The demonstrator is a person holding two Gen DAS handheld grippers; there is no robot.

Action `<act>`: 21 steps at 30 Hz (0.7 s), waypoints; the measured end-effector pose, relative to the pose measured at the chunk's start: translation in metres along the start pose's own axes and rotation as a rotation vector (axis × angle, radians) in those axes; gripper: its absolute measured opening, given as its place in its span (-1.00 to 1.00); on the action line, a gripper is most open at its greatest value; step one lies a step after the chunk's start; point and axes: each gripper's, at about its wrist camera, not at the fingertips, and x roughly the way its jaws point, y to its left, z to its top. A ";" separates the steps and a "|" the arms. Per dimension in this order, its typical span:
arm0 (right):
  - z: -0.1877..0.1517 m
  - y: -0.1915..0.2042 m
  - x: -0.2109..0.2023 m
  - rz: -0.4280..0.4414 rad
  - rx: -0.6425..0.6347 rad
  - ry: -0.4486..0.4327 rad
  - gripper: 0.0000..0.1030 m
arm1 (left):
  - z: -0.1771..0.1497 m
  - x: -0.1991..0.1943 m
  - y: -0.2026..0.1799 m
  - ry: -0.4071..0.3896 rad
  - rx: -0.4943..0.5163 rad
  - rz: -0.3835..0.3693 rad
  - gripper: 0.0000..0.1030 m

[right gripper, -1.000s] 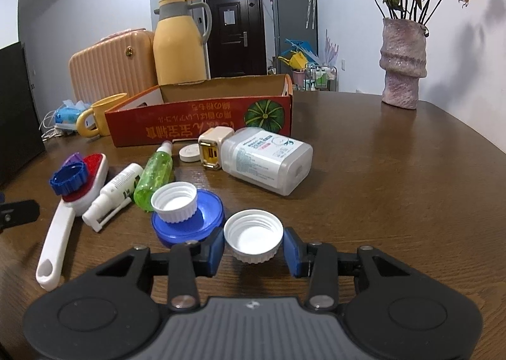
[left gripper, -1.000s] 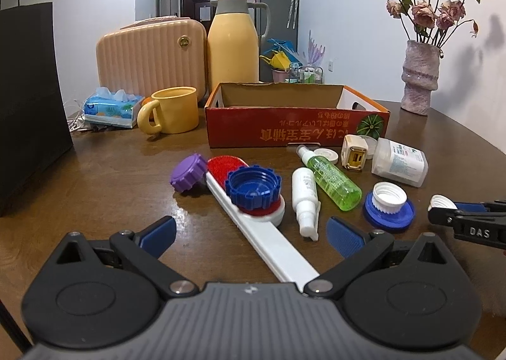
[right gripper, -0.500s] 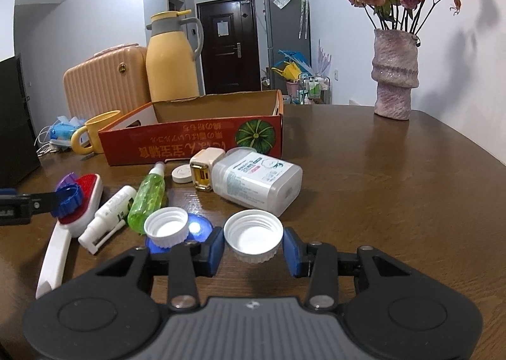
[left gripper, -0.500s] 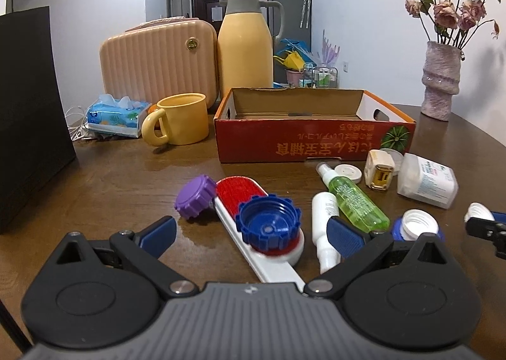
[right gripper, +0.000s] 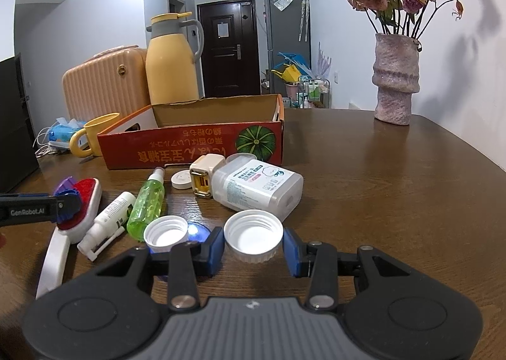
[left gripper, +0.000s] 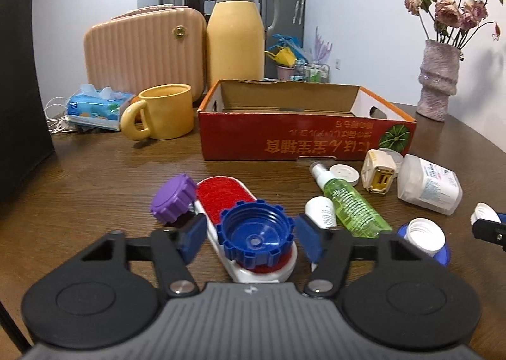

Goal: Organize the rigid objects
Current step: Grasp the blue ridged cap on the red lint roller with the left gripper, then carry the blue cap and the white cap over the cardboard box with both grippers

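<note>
We had the left gripper (left gripper: 249, 238) closing around the blue cap (left gripper: 256, 239), which sat on the red-padded brush (left gripper: 227, 198) just in front of the cardboard box (left gripper: 303, 141), though a gap showed at each pad; the right gripper (right gripper: 253, 247) was clamped on a white cap (right gripper: 253, 236), also in front of the box. We judged the blue cap might skid off the brush pad or drag the brush along if the jaws met it off-centre. The left gripper's side read "GenRobot.AI" in the right wrist view; the box's print stood upside down.
</note>
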 end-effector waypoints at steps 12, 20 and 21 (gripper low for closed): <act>0.006 0.003 0.001 0.005 0.000 -0.008 -0.24 | 0.002 -0.007 0.002 -0.026 -0.015 -0.033 0.06; 0.022 0.006 0.000 0.014 0.000 -0.044 -0.24 | 0.017 -0.019 0.002 -0.081 -0.016 -0.044 0.06; 0.025 0.006 0.001 0.016 0.000 -0.048 -0.24 | 0.019 -0.019 0.002 -0.084 -0.015 -0.043 0.06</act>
